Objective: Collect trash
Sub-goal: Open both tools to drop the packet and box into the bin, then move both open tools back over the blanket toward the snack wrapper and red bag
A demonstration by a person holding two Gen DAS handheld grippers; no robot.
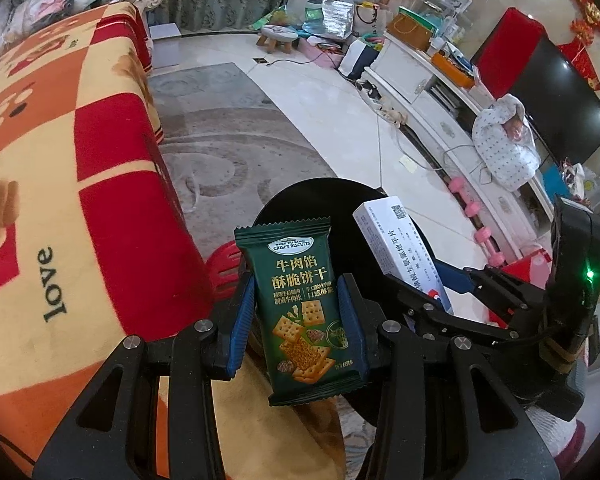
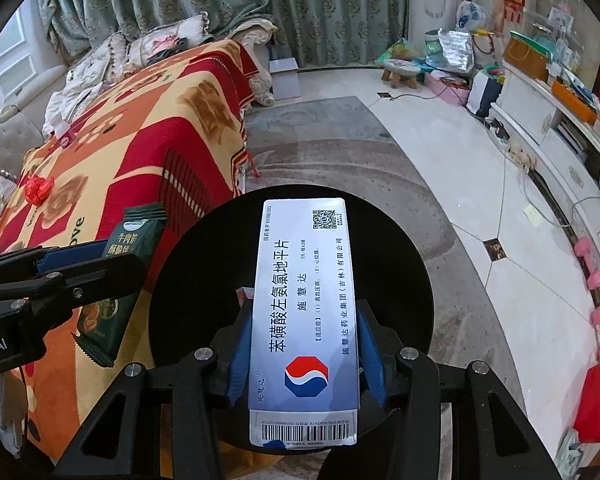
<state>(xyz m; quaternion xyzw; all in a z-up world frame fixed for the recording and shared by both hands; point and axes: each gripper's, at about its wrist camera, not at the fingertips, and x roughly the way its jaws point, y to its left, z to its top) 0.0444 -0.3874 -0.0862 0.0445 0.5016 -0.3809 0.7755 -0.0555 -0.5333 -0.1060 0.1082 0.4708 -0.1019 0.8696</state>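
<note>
My left gripper (image 1: 296, 280) is shut on a dark green biscuit packet (image 1: 300, 320), held upright between the blue pads. Below and beyond it is a round black bin (image 1: 308, 200). My right gripper (image 2: 304, 306) is shut on a long white medicine box (image 2: 300, 272) with a red and blue logo, held over the black bin (image 2: 204, 272). The two grippers are side by side. The right wrist view shows the left gripper (image 2: 100, 256) with the green packet (image 2: 136, 248) at the bin's left rim. The left wrist view shows the white box (image 1: 396, 240) to the packet's right.
A sofa under a red, orange and yellow blanket (image 2: 140, 152) runs along the left, close to the bin. A grey carpet (image 2: 340, 152) and pale floor tiles lie beyond. A white TV cabinet (image 1: 432, 96), pink dumbbells (image 2: 596, 304) and a small stool (image 2: 400, 70) stand to the right and at the back.
</note>
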